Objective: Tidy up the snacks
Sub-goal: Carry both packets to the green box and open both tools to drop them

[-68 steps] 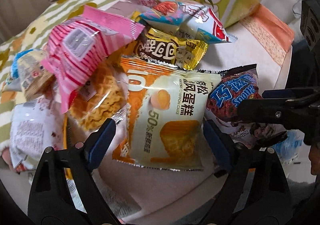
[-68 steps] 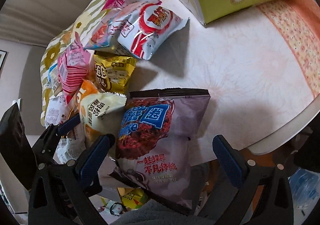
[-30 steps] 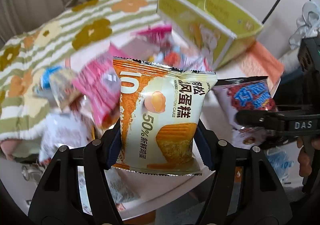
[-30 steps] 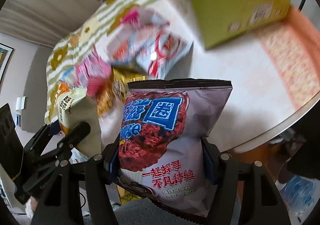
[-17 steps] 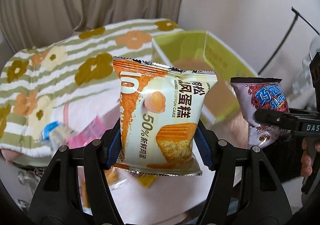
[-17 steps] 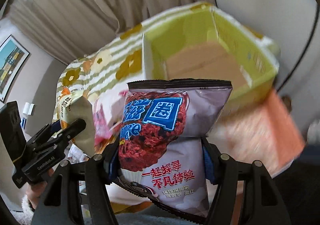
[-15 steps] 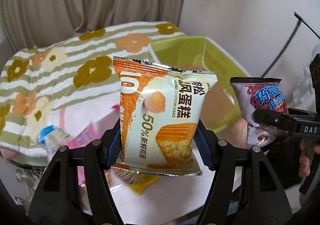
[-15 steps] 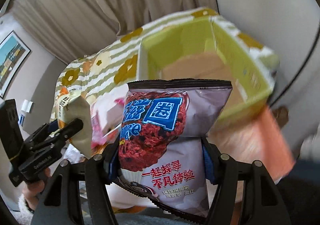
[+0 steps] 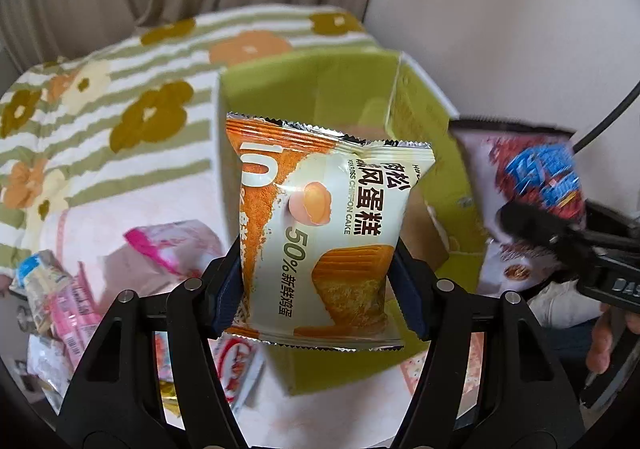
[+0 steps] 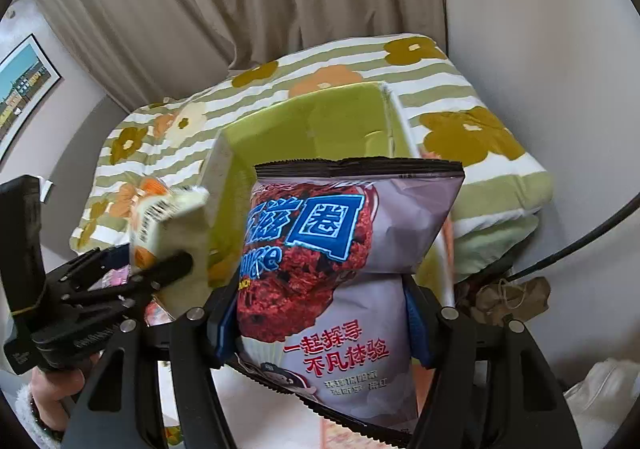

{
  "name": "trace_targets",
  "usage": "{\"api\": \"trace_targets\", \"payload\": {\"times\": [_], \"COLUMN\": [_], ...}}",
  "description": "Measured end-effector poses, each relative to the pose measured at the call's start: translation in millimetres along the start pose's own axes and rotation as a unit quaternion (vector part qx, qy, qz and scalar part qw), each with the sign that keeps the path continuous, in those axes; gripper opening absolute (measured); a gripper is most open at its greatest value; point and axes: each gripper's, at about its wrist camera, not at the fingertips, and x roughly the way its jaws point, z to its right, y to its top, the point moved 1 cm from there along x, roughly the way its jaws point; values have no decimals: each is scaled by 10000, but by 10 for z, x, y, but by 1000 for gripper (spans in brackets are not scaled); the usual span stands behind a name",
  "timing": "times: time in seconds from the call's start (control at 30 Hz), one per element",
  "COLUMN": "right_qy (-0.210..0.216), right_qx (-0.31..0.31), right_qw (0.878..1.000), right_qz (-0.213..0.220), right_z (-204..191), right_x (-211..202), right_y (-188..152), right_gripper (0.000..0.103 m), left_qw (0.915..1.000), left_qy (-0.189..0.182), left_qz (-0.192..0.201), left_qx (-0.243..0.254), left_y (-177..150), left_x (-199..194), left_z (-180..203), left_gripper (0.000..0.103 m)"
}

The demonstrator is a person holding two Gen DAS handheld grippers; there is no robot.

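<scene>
Left wrist view: our left gripper point(image 9: 318, 285) clamps the lower half of an orange and cream plastic packet of chiffon cake point(image 9: 326, 229) between its blue pads, and the packet stands upright in front of the lens. Where a second ago the heap of loose snack packets point(image 9: 168, 253) filled the ground behind it, the open lime-green cardboard box point(image 9: 308, 89) now sits directly beyond it, so we judge the carry nearly done and the drop into the box the step at hand. At the right edge our right gripper point(image 9: 532, 227) comes in blurred, pinching a purple foil bag of chocolate crisps point(image 9: 532, 177) beside the box wall, with fingers point(image 9: 600, 341) of the hand below it. Right wrist view: that gripper point(image 10: 320, 323) squeezes the purple bag point(image 10: 344, 269) at its waist, the bag upright and creased where the pads bite. The green box point(image 10: 304, 121) has grown from a far corner of the table to the middle of the frame, its mouth open towards us against the flowered, green-striped blanket point(image 10: 460, 129). To the left our left gripper point(image 10: 160, 265) holds the cake packet point(image 10: 168, 217) near the box's near wall, tilted downward, the hand point(image 10: 52, 389) gripping the handle below.
</scene>
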Motion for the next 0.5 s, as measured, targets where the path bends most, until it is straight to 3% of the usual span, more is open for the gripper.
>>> {"api": "trace_targets", "payload": {"times": [0.23, 0.27, 0.37, 0.5], "right_qy": [-172, -175, -165, -146], "right_qx": [48, 61, 112, 153], "right_qw": [9998, 9998, 9997, 9996], "right_qz": [-87, -102, -146, -167], "right_z": [188, 207, 247, 239], "right_x": [132, 149, 188, 208], "right_y": [93, 111, 130, 129], "right_gripper": [62, 62, 62, 62], "left_qw": [9983, 9981, 9973, 9971], "left_qy": [105, 94, 189, 156], "left_qz": [-532, -561, -665, -647], "left_qx": [225, 223, 250, 366], "left_y": [63, 50, 8, -81], "left_x": [457, 484, 529, 411], "left_z": [187, 202, 244, 212], "left_gripper": [65, 68, 92, 92]}}
